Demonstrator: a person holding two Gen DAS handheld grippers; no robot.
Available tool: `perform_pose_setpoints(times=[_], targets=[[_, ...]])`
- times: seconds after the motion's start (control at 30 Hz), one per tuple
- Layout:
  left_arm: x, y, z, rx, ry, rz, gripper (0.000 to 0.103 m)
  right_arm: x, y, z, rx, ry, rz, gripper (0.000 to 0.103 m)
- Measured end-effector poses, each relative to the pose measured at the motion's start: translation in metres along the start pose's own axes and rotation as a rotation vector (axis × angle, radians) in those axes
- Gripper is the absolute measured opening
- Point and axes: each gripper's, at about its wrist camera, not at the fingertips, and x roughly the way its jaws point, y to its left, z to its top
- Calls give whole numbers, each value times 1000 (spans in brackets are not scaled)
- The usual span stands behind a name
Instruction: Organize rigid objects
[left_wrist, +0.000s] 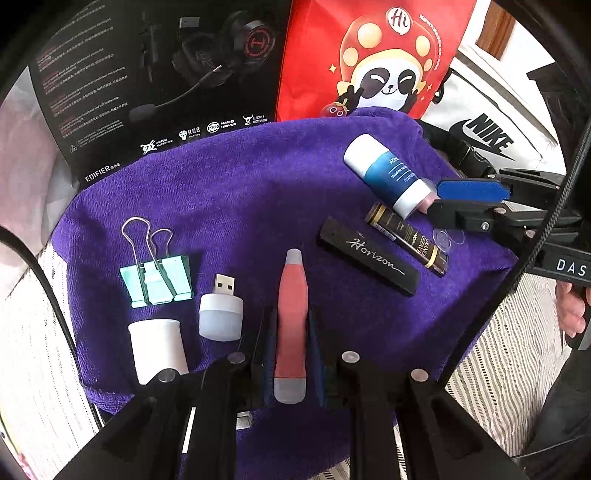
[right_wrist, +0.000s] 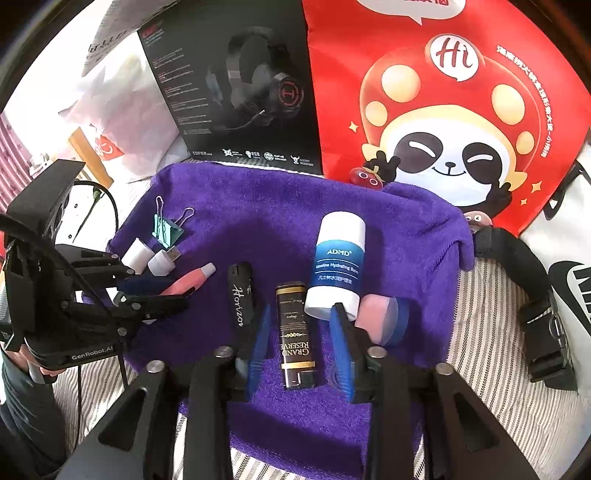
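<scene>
Your left gripper (left_wrist: 291, 332) has its jaws clamped on the pink pen-shaped tube (left_wrist: 291, 317), whose long axis runs along the fingers, grey tip pointing away over the purple towel (left_wrist: 240, 184). Your right gripper (right_wrist: 299, 343) has its jaws slightly apart, straddling the black-and-gold lighter (right_wrist: 295, 332) without pressing it; it lies lengthwise between them, beside the blue-and-white balm stick (right_wrist: 338, 262).

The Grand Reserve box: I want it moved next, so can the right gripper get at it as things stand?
Probably yes. The right gripper is open, and the Grand Reserve box lies between its fingers on the purple towel. The ADMD balm stick sits close alongside.
</scene>
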Motion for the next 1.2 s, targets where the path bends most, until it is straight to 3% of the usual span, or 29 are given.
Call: perform_pose_setpoints(times=[0.2, 0.4, 0.7, 0.87, 0.93, 1.13, 1.2], targets=[[-1, -1, 1, -1, 12, -13, 25, -3, -3, 0, -1, -8, -4, 37], [-7, 2, 1, -19, 5, -5, 47, -4, -7, -1, 6, -8, -10, 37], [-26, 0, 2, -1, -31, -3, 61, -6, -11, -2, 16, -5, -20, 37], [-39, 1, 3, -2, -53, 24, 68, -8, -9, -1, 12, -8, -26, 42], [-44, 2, 3, -11, -63, 37, 76, -10, -9, -1, 11, -11, -26, 43], [-56, 3, 4, -23, -89, 81, 83, -14, -9, 0, 17, -18, -31, 44], [-58, 3, 6, -26, -97, 89, 86, -16, -9, 0, 16, -22, -32, 52]])
